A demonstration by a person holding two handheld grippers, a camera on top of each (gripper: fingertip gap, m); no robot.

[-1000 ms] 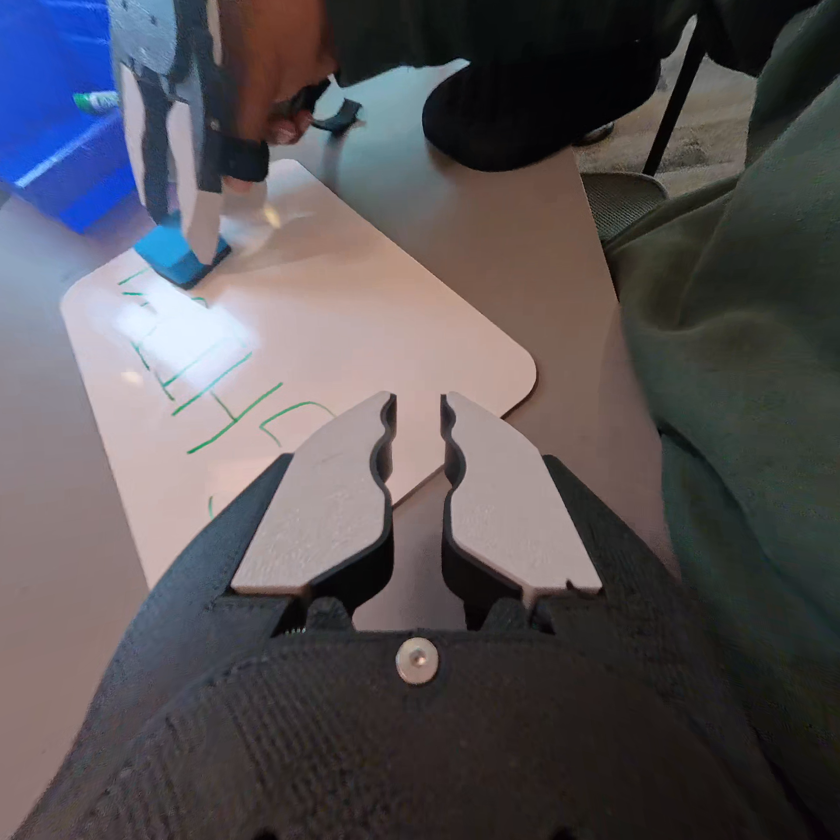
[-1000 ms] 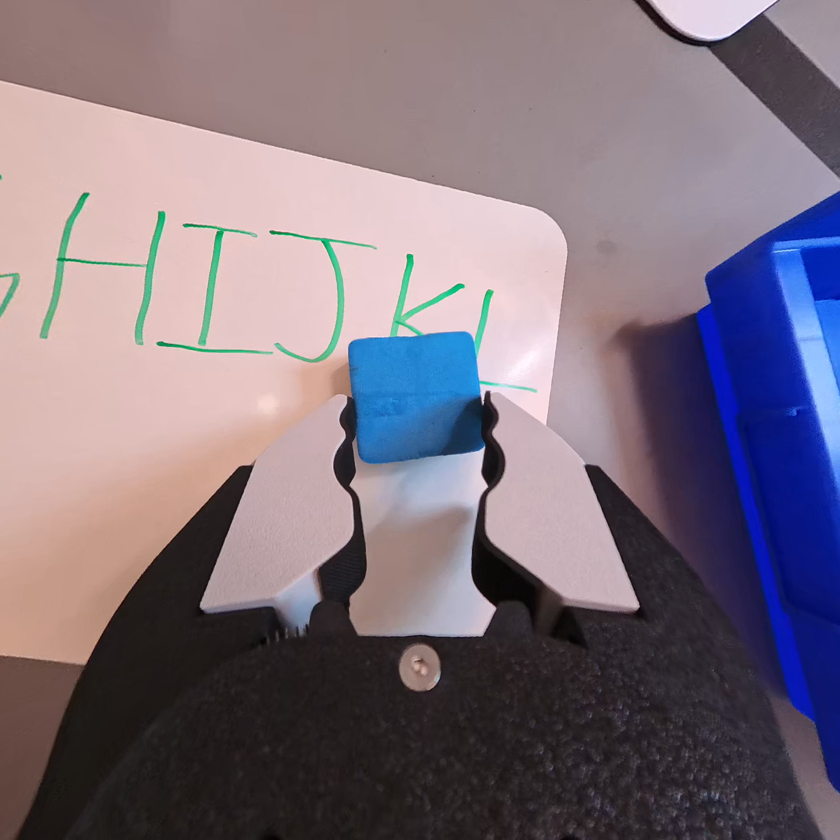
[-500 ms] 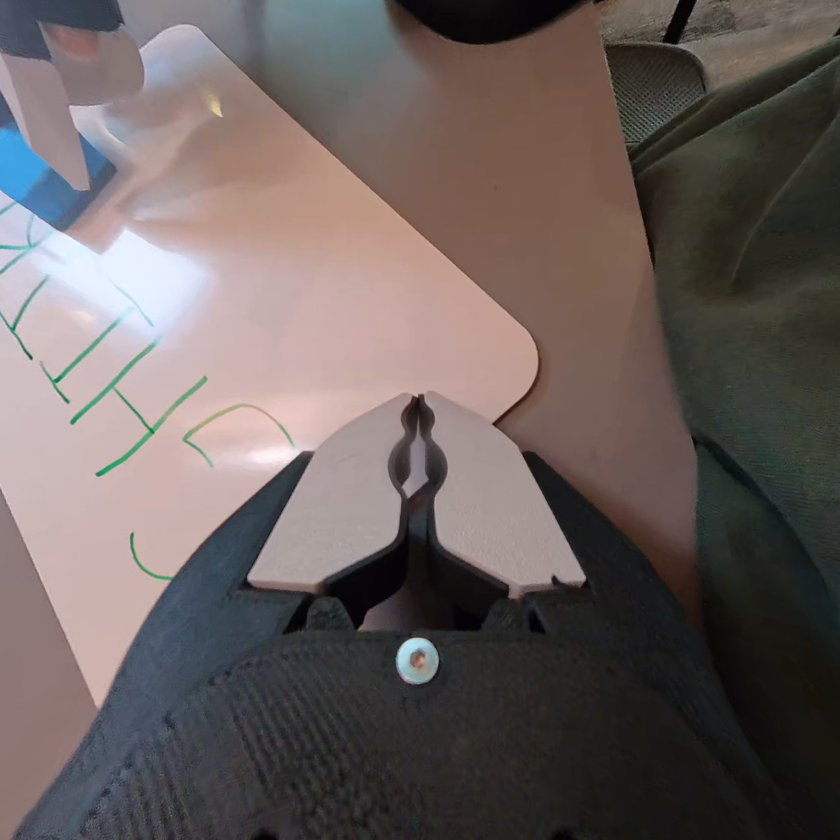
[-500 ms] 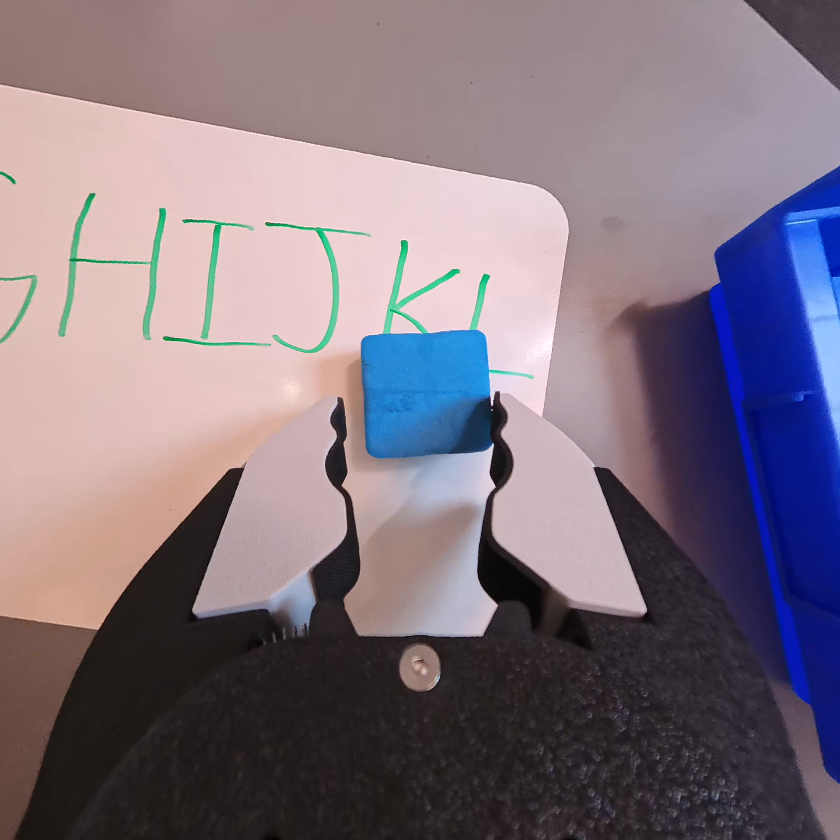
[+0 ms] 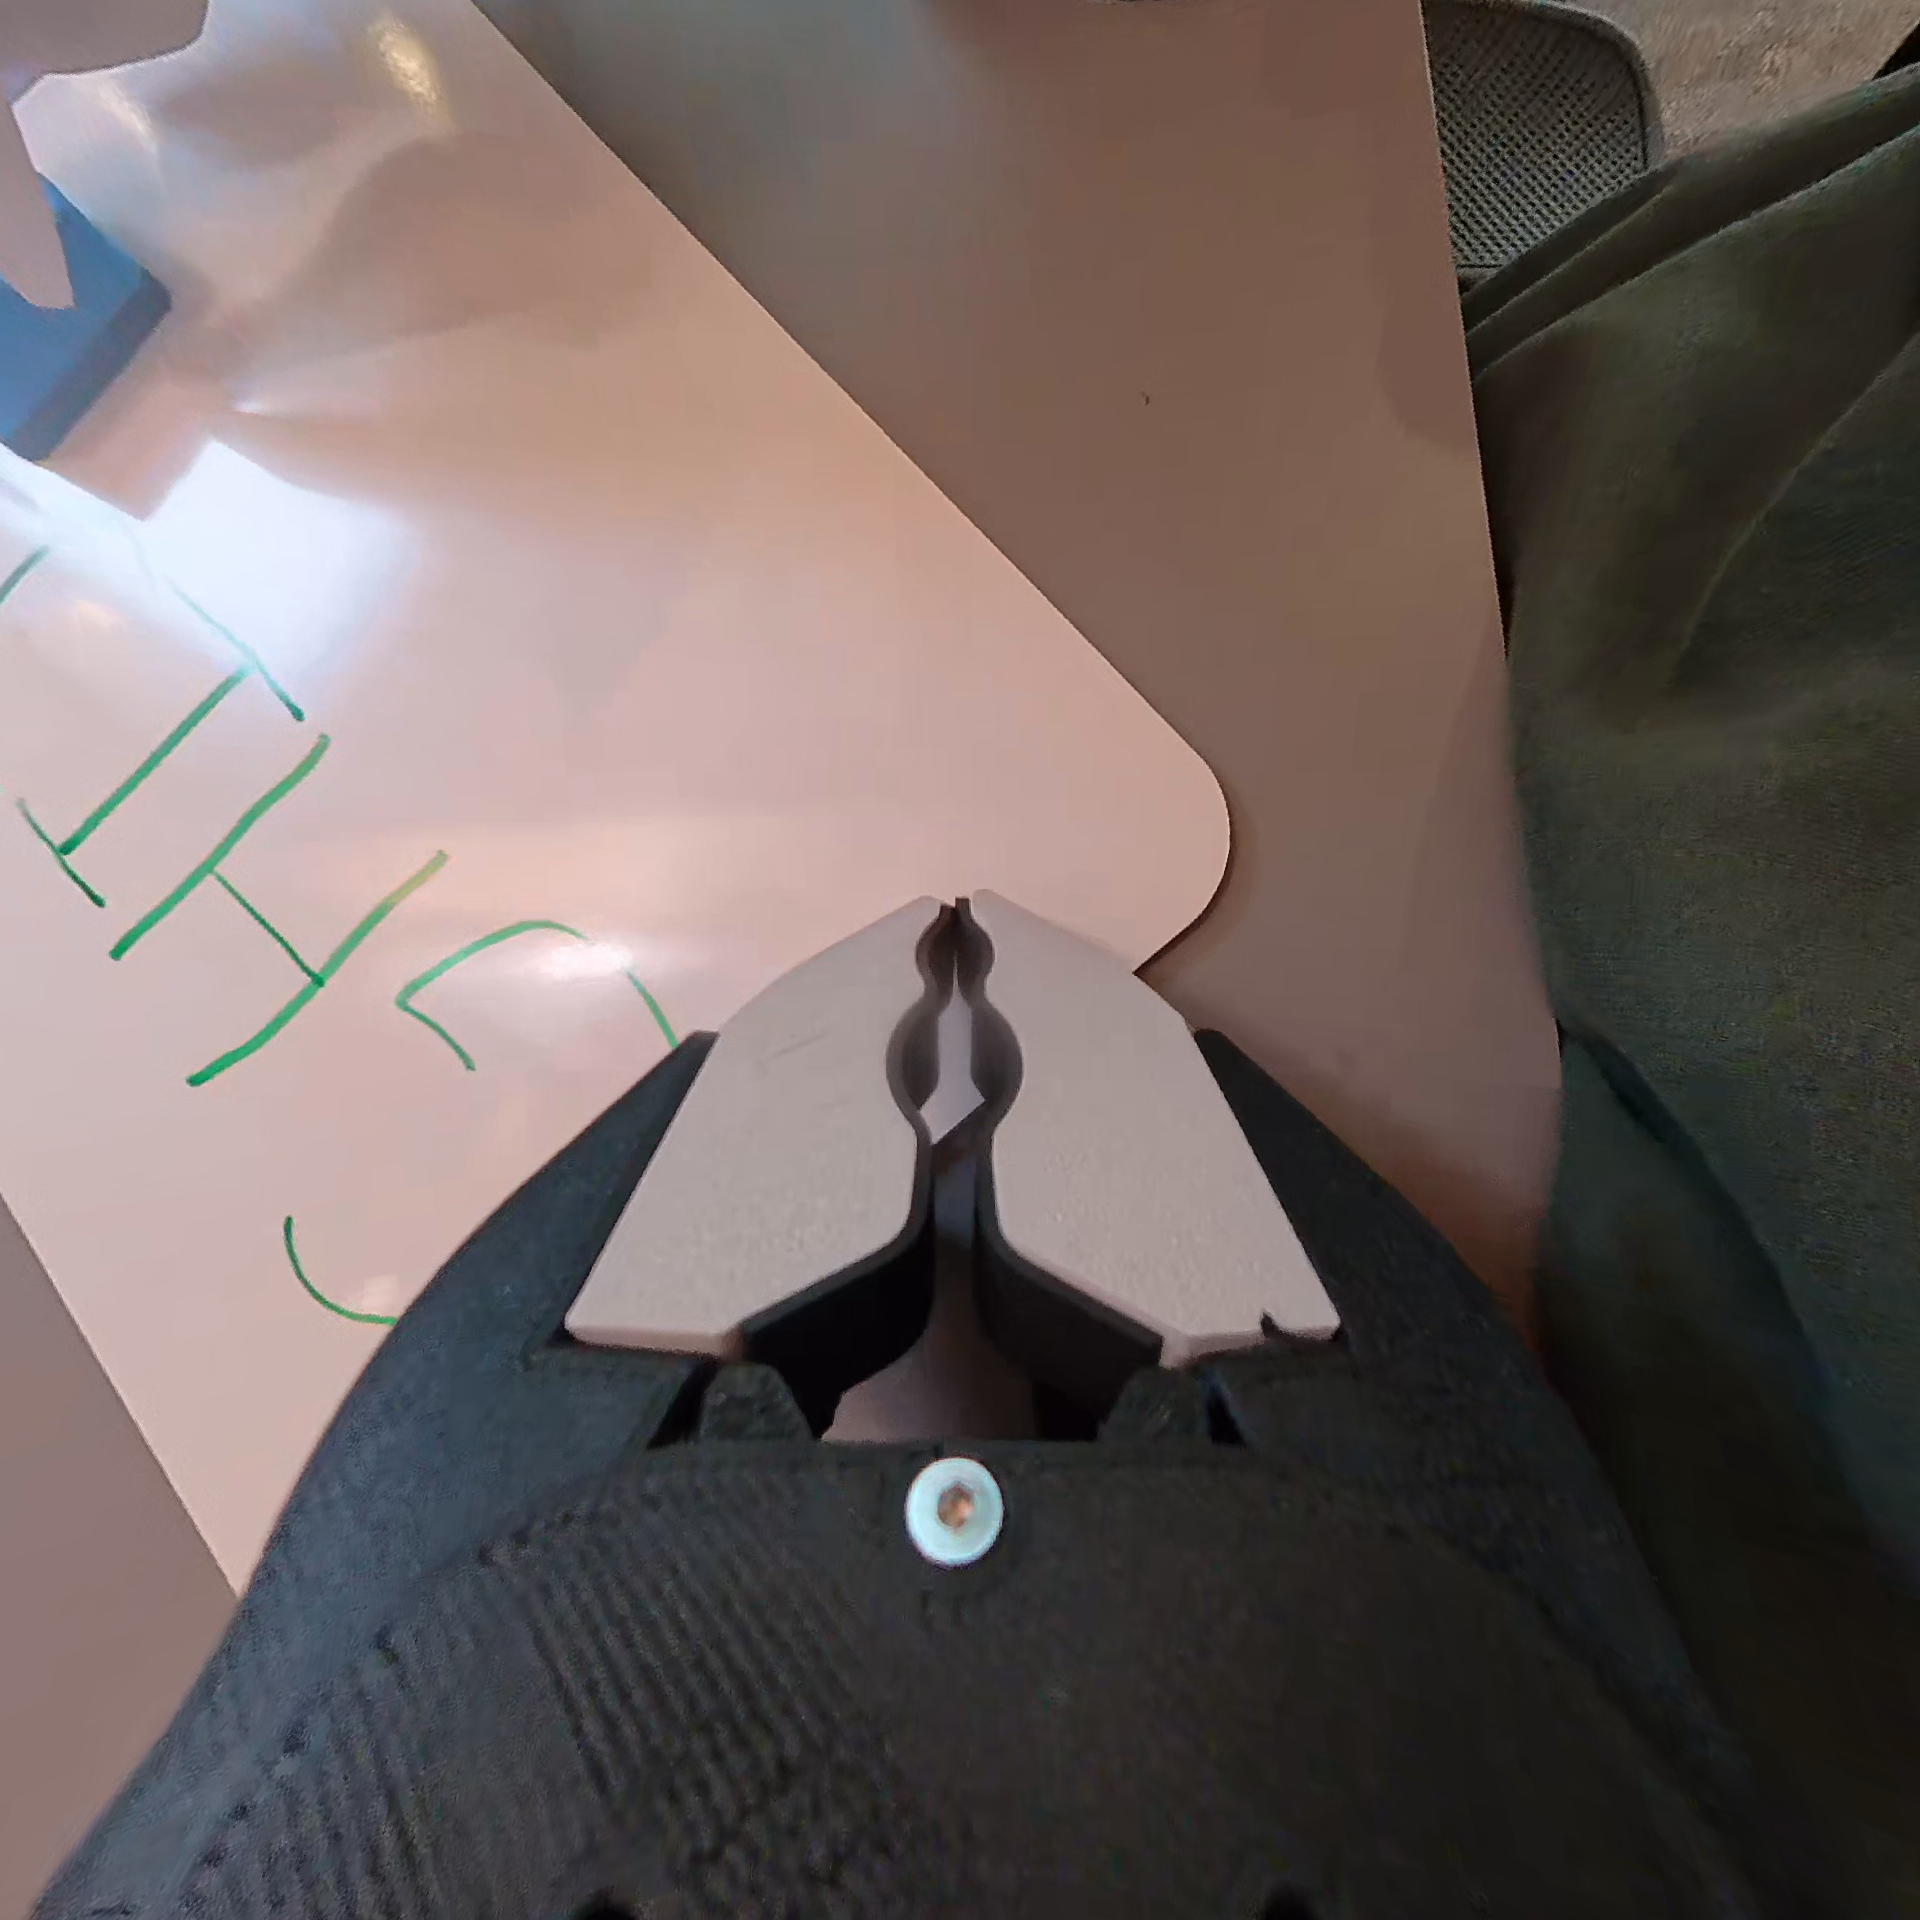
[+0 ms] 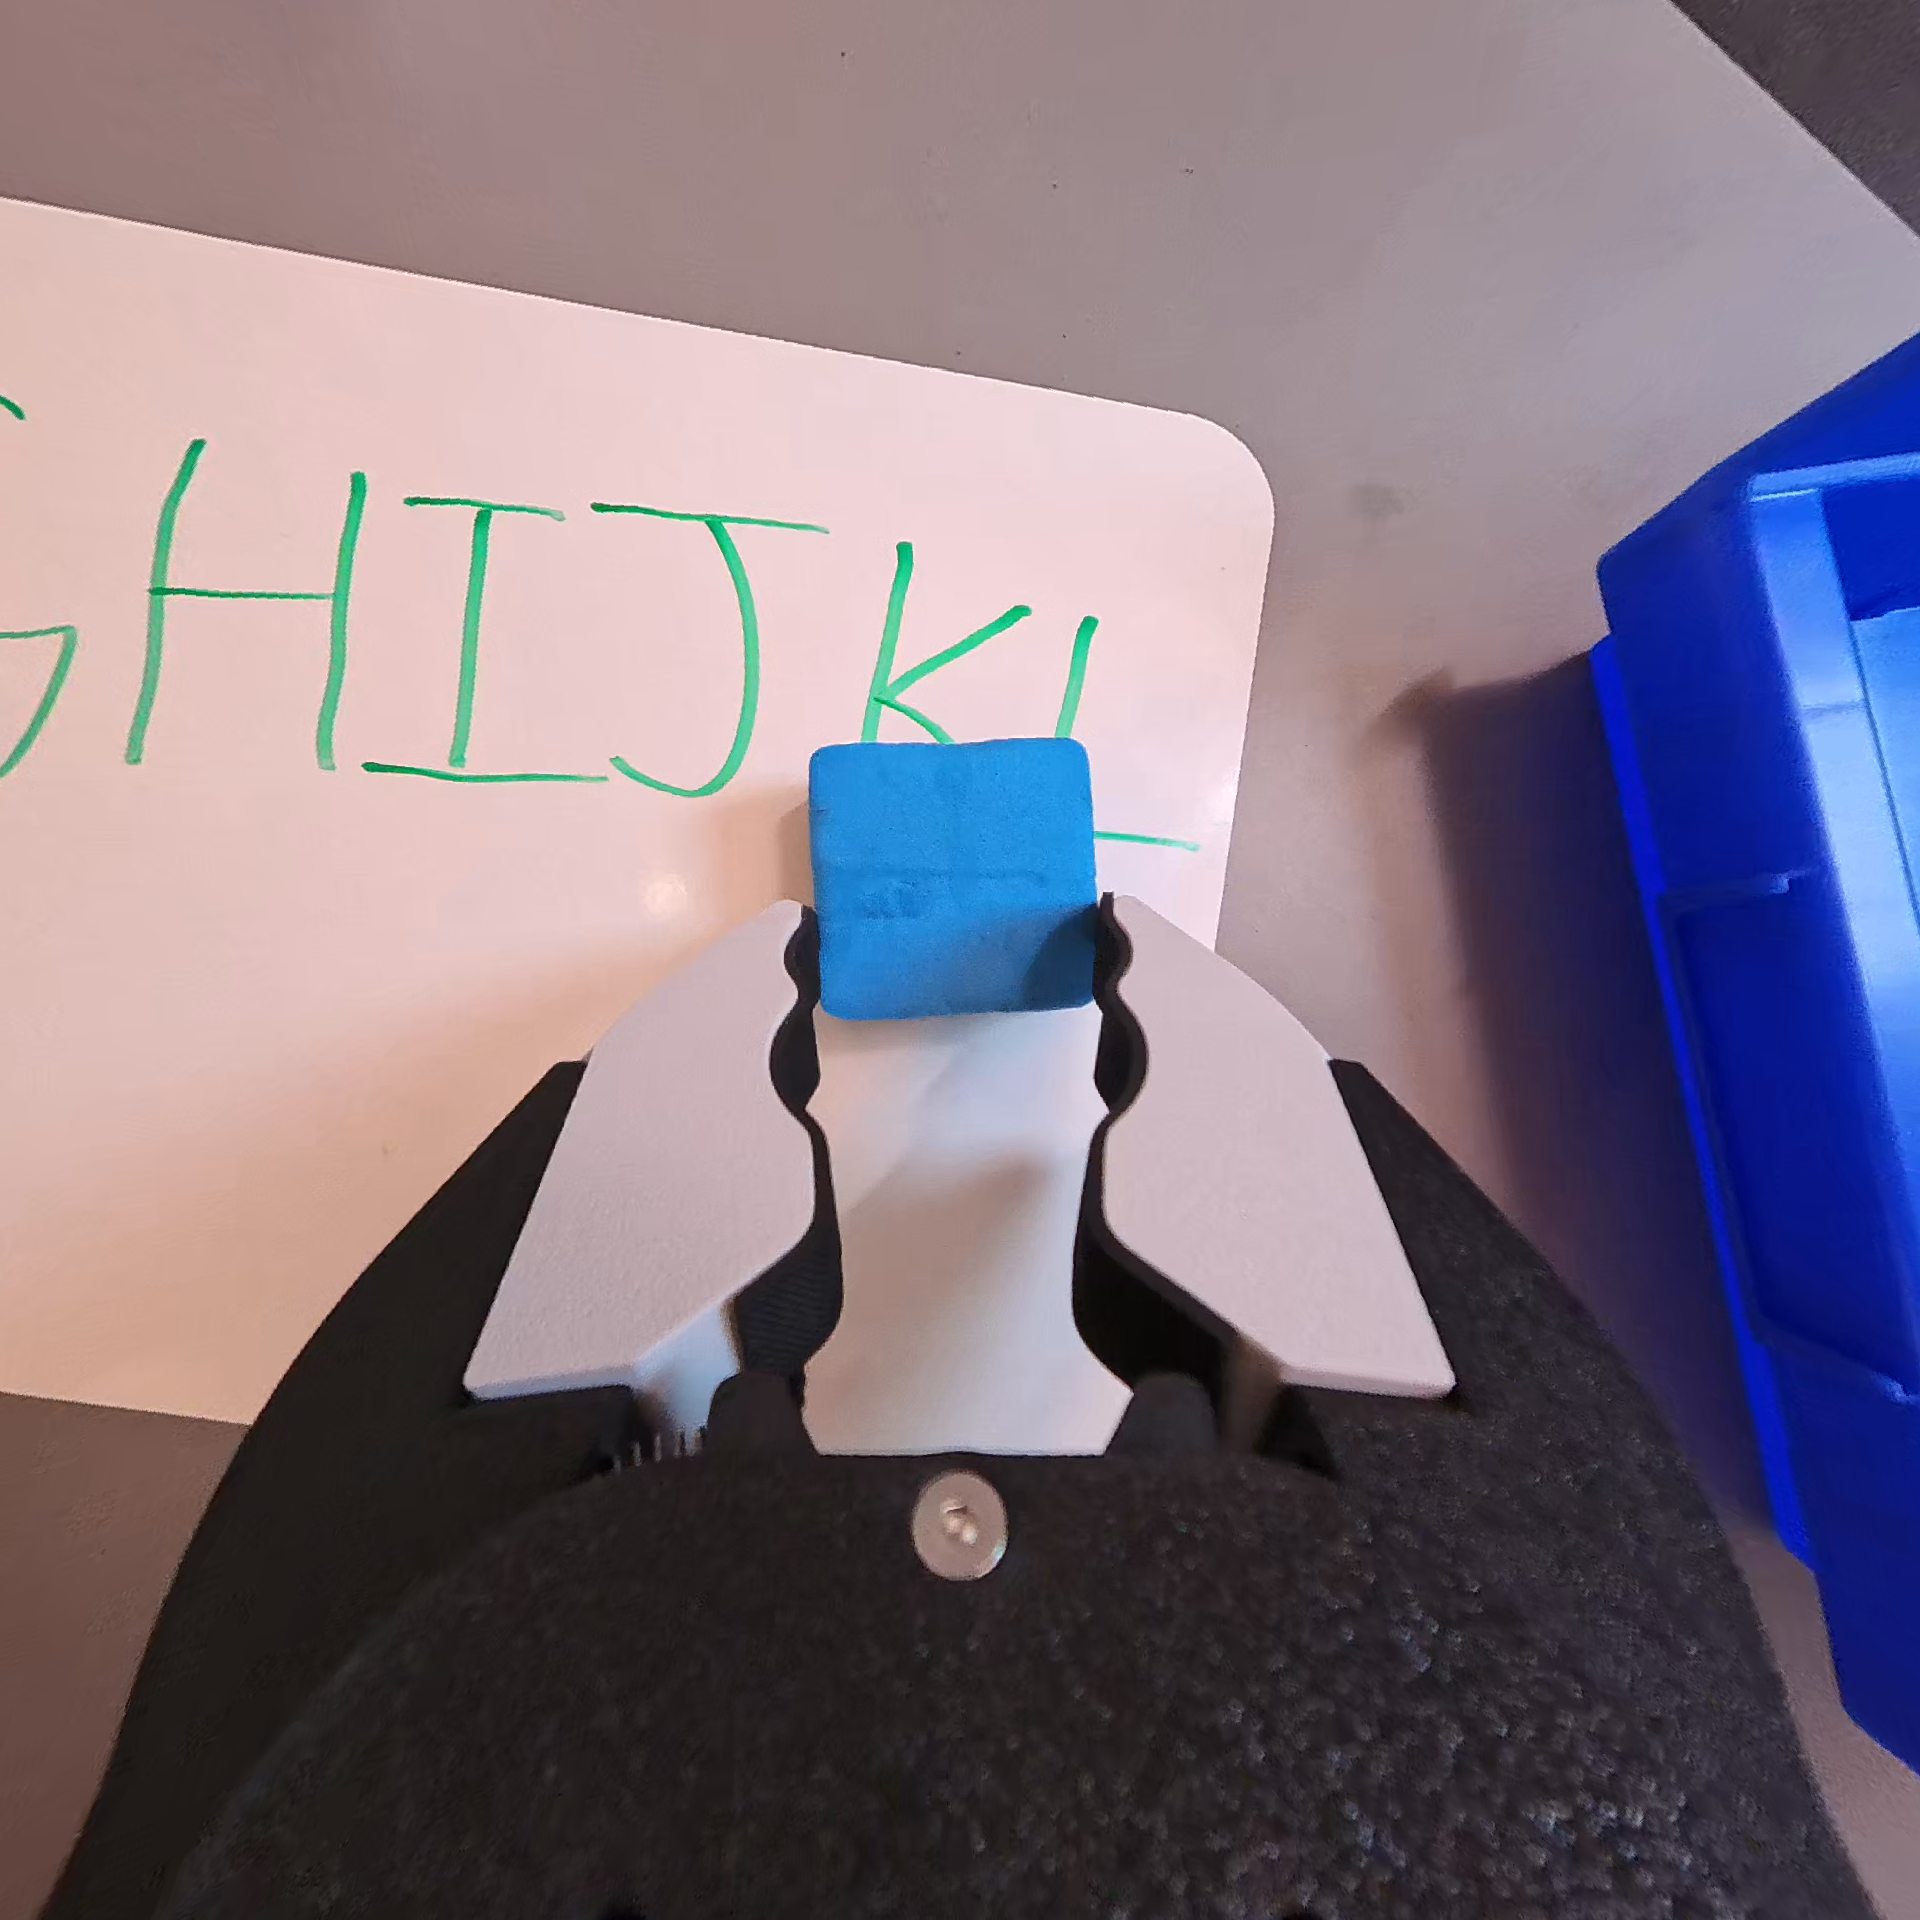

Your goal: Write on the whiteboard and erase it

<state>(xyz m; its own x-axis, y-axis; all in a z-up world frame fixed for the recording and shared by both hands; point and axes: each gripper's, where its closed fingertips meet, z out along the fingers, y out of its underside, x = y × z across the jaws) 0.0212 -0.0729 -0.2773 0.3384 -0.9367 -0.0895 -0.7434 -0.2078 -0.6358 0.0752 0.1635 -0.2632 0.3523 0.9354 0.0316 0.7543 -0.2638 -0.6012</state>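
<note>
Gripping the light, squashy blue foam eraser (image 6: 951, 878) by its side faces, the right gripper (image 6: 951, 914) presses it to the whiteboard's (image 6: 416, 987) right end, while the left gripper (image 5: 958, 906) is clenched, nothing visible between its fingertips.

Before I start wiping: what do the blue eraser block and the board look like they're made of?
The blue eraser block looks like soft matte foam: a fine grainy face, rounded edges, a shallow dent, no shine. The whiteboard looks like a thin, rigid sheet with a glossy coating: it mirrors window glare and the green marker lines sit crisp on it. What lies under the coating cannot be told.
</note>
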